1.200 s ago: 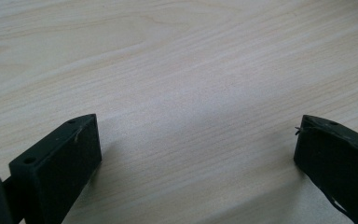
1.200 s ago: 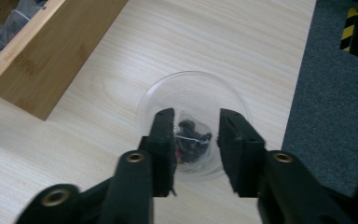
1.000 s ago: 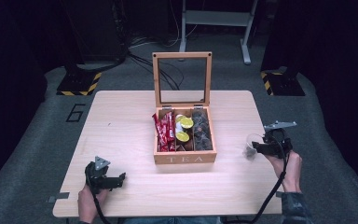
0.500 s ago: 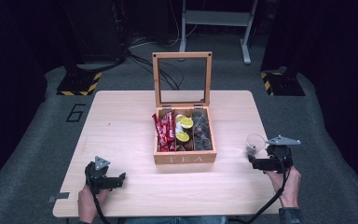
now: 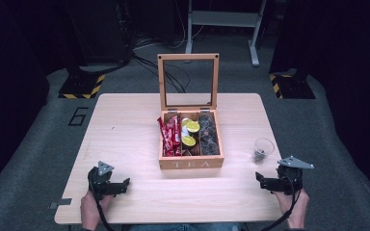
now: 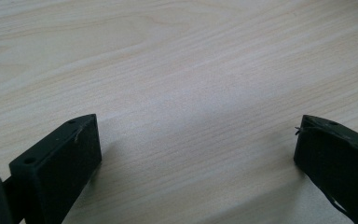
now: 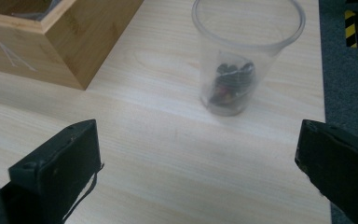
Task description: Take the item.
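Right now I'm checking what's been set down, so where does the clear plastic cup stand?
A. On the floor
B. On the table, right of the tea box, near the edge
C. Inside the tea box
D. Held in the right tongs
B: the clear plastic cup stands upright on the table, right of the tea box, ahead of the open, empty right tongs.

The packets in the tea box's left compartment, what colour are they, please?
Red packets, clearest in the high view.

Wooden table (image 5: 125, 125), pale grain. Open TEA box (image 5: 191, 162) mid-table, lid (image 5: 188, 81) upright; red packets (image 5: 170, 136) left compartment, lime-topped capsules (image 5: 191, 133) middle, dark capsules (image 5: 209, 136) right. Clear cup (image 5: 262, 149) near right edge, dark item inside. Grey carpet (image 5: 43, 120), "6" mark (image 5: 78, 116).
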Motion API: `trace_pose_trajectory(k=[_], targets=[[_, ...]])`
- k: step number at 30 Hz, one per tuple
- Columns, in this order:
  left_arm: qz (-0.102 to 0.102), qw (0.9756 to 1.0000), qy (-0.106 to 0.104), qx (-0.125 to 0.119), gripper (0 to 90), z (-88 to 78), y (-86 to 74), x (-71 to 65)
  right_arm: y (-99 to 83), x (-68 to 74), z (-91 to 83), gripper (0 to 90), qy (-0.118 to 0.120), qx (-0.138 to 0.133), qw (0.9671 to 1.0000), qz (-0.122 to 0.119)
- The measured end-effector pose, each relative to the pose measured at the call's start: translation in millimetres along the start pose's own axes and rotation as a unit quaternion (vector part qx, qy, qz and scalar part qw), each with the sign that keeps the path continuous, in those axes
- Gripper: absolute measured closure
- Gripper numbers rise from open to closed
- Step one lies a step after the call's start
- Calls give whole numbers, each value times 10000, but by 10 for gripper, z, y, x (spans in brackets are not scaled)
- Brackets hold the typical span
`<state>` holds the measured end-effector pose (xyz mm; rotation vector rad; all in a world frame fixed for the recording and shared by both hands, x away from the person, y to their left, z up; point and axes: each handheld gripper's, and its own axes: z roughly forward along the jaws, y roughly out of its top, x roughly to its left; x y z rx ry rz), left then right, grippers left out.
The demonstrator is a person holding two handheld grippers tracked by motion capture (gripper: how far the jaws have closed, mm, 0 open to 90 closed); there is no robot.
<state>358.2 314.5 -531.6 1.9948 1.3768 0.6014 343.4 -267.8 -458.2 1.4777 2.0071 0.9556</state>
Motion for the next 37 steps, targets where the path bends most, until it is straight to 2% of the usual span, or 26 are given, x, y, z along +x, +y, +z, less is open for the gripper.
trace_pose_trajectory(k=[5,6,9,10,12,14,19,20,22,29,30,37], targets=[[-4,10000,15,-25,5,3,-2,-3,-127,34,80,0,11,35,10000,85],[-5,10000,16,-29,5,3,-2,-4,-197,70,139,0,22,47,10000,76],[6,10000,23,-35,6,1,-3,-7,-254,115,187,0,16,105,9999,71],[9,10000,21,-33,6,1,-3,-6,-334,162,253,0,13,162,9999,54],[0,10000,12,-33,7,2,-3,-5,-358,167,275,0,24,177,9998,18],[-1,10000,14,-30,6,2,-3,-4,-435,176,335,0,53,194,9997,125],[-6,10000,13,-31,6,3,-2,-4,-506,178,433,0,105,282,9995,98],[-7,10000,12,-32,6,3,-3,-4,-546,206,467,1,-4,302,9995,64],[-6,10000,13,-29,6,3,-3,-3,-550,240,481,0,-127,318,9994,-109],[-5,10000,14,-29,6,3,-3,-4,-539,250,495,0,-110,320,9994,-53],[-5,10000,14,-31,6,3,-3,-4,-538,239,496,0,-92,319,9994,-118],[-7,10000,16,-29,6,3,-3,-4,-535,228,501,0,-52,318,9994,-147]])
